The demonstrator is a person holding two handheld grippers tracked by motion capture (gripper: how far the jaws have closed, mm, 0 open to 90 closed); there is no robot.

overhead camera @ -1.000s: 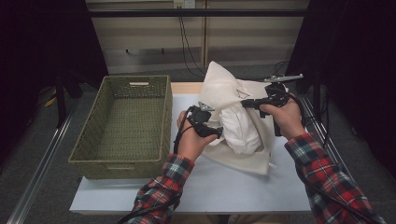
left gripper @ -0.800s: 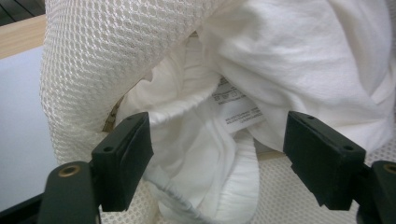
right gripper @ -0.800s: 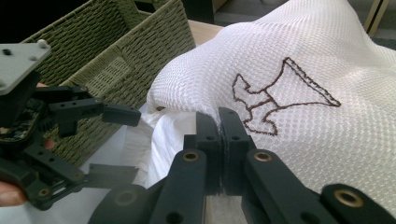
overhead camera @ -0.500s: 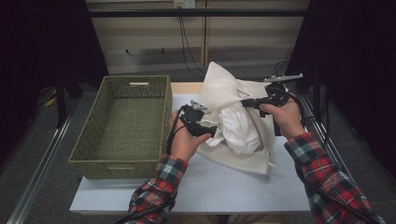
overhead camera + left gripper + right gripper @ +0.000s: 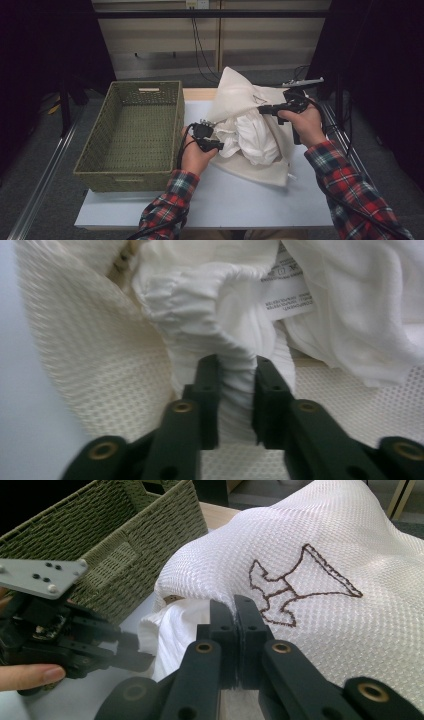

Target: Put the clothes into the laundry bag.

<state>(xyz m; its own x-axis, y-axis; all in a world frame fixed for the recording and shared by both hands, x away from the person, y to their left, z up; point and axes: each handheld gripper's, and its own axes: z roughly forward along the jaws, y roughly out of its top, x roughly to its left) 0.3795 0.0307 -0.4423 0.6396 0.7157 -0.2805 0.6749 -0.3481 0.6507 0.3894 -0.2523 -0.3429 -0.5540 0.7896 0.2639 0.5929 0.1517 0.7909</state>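
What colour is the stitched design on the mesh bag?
Dark brown stitching on the cream bag, clearest in the right gripper view.

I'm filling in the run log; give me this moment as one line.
left gripper: jaws just closed on white garment | right gripper: shut on mesh laundry bag, holding it open | wicker basket: beside bag

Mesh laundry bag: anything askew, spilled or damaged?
Nothing looks damaged. The mesh laundry bag is held up at its mouth by the right tongs, and white clothing bulges half out of it onto the table. The left tongs have just closed on a fold of it. The wicker basket sits square.
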